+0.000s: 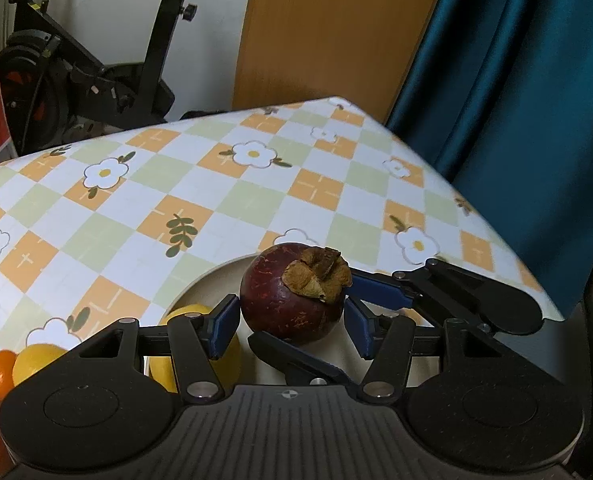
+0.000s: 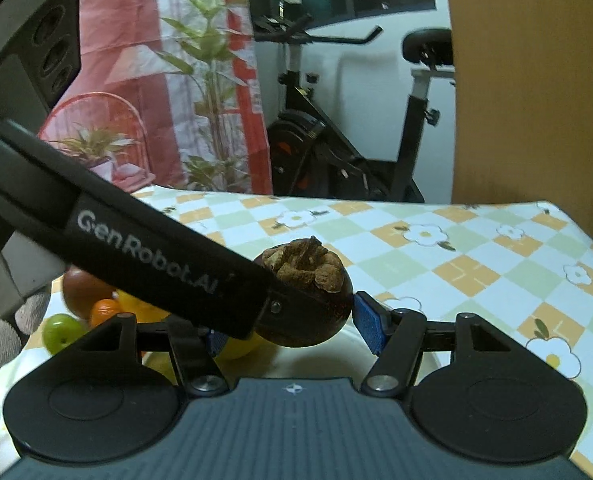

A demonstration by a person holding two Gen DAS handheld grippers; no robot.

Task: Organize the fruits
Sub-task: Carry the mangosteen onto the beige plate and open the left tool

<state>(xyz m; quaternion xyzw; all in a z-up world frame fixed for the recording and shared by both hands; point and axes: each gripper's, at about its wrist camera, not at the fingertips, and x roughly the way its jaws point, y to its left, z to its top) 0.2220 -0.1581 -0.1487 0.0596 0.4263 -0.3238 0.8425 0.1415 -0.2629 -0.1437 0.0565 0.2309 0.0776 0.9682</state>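
Note:
A dark purple mangosteen (image 1: pixel 288 300) with a dry brown cap hangs just above a white plate (image 1: pixel 202 282). My left gripper (image 1: pixel 290 322) is shut on it, a blue pad pressed to each side. My right gripper (image 2: pixel 292 328) is shut on the same mangosteen (image 2: pixel 316 312) across the other axis. One of its fingers (image 1: pixel 380 294) shows behind the fruit in the left wrist view and another runs under its front. In the right wrist view the left gripper's black finger (image 2: pixel 156 248) crosses the frame and hides my right gripper's left pad.
Yellow fruits (image 1: pixel 36 360), a small orange (image 2: pixel 104 310), a green fruit (image 2: pixel 62 330) and a red-brown fruit (image 2: pixel 82 286) lie left of the plate on the checked flower tablecloth (image 1: pixel 256 200). Beyond the table are an exercise bike (image 2: pixel 336 152), a wooden panel and a teal curtain (image 1: pixel 516 100).

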